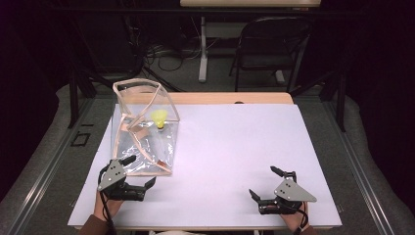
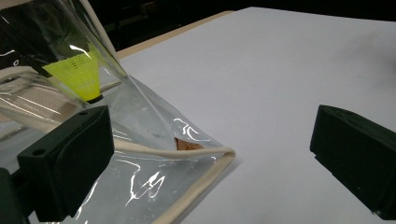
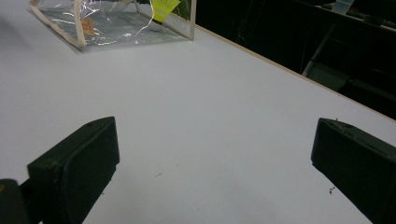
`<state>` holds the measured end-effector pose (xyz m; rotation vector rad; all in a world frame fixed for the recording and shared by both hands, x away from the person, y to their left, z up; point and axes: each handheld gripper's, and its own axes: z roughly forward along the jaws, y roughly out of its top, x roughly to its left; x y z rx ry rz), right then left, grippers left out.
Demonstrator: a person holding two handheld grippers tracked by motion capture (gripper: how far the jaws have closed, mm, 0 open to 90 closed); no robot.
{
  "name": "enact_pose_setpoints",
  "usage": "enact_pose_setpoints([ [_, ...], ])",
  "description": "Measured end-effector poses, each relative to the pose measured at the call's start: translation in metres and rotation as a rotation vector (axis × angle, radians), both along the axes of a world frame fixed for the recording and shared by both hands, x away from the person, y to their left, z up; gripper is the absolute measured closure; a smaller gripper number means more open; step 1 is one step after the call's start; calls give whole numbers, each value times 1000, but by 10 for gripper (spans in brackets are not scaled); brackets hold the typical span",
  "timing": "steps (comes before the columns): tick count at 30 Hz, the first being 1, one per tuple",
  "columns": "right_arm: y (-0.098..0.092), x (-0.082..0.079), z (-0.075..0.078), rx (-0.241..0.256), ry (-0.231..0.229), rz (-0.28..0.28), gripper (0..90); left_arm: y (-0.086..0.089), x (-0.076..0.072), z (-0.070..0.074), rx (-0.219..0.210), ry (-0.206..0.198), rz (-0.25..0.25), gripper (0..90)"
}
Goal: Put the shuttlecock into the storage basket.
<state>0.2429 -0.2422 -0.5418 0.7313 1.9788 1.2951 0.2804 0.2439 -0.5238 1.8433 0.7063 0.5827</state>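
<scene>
Left gripper (image 1: 138, 172) gaped empty beside the clear, cream-trimmed plastic pouch (image 1: 143, 129); slick film (crinkly) might slip, toppling the yellow shuttlecock (image 1: 159, 119) inside.

- The right gripper (image 3: 215, 172) hangs over the white table (image 3: 219, 107), its jaws spread wide with nothing between them.
- A clear bag (image 3: 116, 23) lies well beyond the gripper, near the table's far edge.
- A yellow-green shuttlecock (image 3: 164, 8) sits inside the bag.

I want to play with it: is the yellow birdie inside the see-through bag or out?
Inside. The birdie shows through the bag's clear wall in the high and left gripper views.
</scene>
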Motion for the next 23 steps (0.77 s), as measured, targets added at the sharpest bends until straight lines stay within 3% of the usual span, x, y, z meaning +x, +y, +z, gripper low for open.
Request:
enact_pose_setpoints([
  [15,0,0,0,-1,2,2,5,-5,-5,-18,-7,-7,-19,0],
  [23,0,1,0,-6,3,3,4,-7,-3,-21,17,-3,-30,0],
])
